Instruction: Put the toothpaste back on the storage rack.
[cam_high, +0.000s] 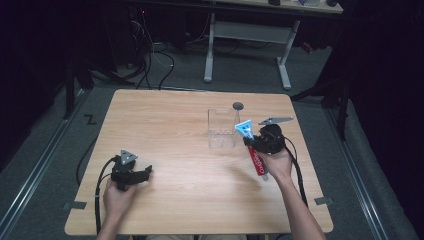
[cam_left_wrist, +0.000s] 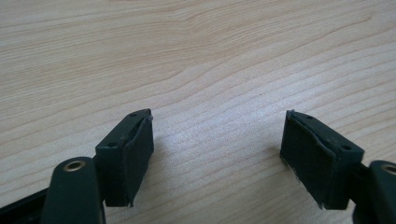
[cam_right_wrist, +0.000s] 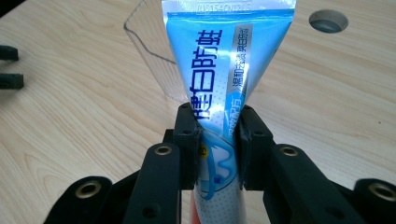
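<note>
clearly the right tool (cam_right_wrist: 217, 144) grips a blue toothpaste tube (cam_right_wrist: 224, 70) bearing chinese print.

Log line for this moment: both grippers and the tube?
left gripper: open, empty, low over table | right gripper: shut on toothpaste tube | clear box: just beyond tube

High view looks down over the whole table (cam_high: 165, 115); both claw views sit close above its wood
</note>
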